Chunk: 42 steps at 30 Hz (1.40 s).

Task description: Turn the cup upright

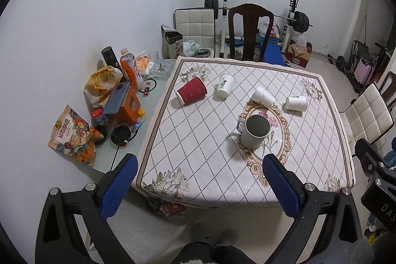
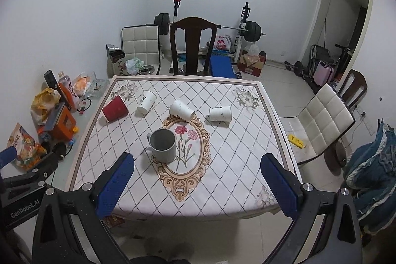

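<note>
Both your left gripper and right gripper gape empty, short of the upright grey mug, beyond which red cup and three white cups lie tipped.

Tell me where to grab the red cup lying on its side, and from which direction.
Grip the red cup across its ribbed wall near mid-body, coming from above with the left gripper, which is likely nearer. It lies tipped with its mouth toward the table's left edge, so the fingers should straddle the wall at right angles to its axis, not pinch the thin rim.
</note>
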### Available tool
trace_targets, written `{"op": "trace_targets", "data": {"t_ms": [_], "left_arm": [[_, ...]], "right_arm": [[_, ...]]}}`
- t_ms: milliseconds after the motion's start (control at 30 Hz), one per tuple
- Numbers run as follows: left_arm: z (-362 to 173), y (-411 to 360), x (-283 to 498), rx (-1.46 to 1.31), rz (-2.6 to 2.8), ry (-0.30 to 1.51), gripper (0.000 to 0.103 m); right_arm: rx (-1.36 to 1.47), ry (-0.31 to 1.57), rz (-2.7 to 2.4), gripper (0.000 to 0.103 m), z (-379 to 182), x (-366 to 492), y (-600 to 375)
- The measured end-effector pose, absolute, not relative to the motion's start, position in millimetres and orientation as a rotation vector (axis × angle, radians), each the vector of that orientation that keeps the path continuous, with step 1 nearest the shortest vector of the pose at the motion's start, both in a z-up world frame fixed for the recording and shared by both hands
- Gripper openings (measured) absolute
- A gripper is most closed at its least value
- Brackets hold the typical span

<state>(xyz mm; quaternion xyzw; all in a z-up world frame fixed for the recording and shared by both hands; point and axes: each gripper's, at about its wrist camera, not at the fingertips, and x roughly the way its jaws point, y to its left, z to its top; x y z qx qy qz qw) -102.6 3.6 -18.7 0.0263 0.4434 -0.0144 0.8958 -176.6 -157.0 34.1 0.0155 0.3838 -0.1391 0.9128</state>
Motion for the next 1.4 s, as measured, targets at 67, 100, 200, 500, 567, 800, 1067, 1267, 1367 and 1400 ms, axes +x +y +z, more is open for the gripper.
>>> {"op": "trace_targets", "data": {"t_ms": [67, 100, 200, 500, 567, 800, 1067, 1267, 1367, 1400], "left_arm": [[-19, 4, -103, 0.057, -0.031, 0.920, 0.103], [-18, 4, -104, 0.057, -0.031, 0.919, 0.103], [-18, 4, -104, 0.056, -0.031, 0.918, 0.103], [-18, 7, -107, 0.054, -0.031, 0.921, 0.103], [-18, 7, -108, 0.054, -0.030, 0.923, 0.103], [-17, 8, -109, 0.053, -0.031, 0.920, 0.103], [-17, 7, -109, 0.053, -0.026, 0.919, 0.103], [-16, 14, -113, 0.057, -0.029, 0.916, 0.103], [-14, 17, -114, 0.061, -0.030, 0.914, 0.103], [-14, 18, -115, 0.060, -0.031, 0.914, 0.103]], "right_arm": [[0.031, 0.792, -0.287, 0.103, 34, -177, -157], [0.032, 0.793, -0.289, 0.103, 33, -177, -157], [0.034, 0.794, -0.288, 0.103, 33, -178, -157], [0.037, 0.802, -0.280, 0.103, 30, -185, -155], [0.039, 0.804, -0.279, 0.103, 29, -187, -153], [0.042, 0.808, -0.274, 0.103, 30, -188, -150], [0.045, 0.817, -0.269, 0.103, 28, -193, -143], [0.047, 0.820, -0.272, 0.103, 28, -194, -142], [0.052, 0.821, -0.276, 0.103, 27, -196, -142], [0.054, 0.822, -0.277, 0.103, 27, -196, -141]]}}
